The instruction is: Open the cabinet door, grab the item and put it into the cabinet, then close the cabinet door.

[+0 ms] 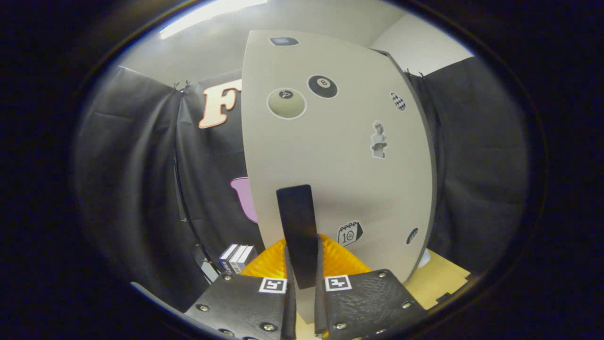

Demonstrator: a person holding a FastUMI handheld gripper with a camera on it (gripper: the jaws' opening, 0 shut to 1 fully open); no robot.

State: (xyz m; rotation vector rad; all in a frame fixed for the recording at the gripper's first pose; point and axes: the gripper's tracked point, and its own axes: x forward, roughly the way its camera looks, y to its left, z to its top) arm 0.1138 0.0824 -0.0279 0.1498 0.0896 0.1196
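Between the two fingers of my hand-held gripper [302, 283] stands a black upright handle [296, 226], and both fingers close in on its lower end from either side, so I read the hand-held gripper as clamped on that handle. The handle is fixed to the pale grey cabinet door [339, 156], which rises directly ahead of the fingers and carries several stickers: two billiard balls high up, a small statue figure off to the right, a calendar page just right of the handle, and a few smaller ones near the edges. Just beyond the fingertips, low against the door and behind the handle, I see an orange ribbed item [339, 262]; I cannot tell from here whether it touches the door. To the left of the fingers, further back, a few blue-and-white books [237, 257] stand upright. To the right, past the door's edge, a strip of light wooden tabletop [439, 278] shows.
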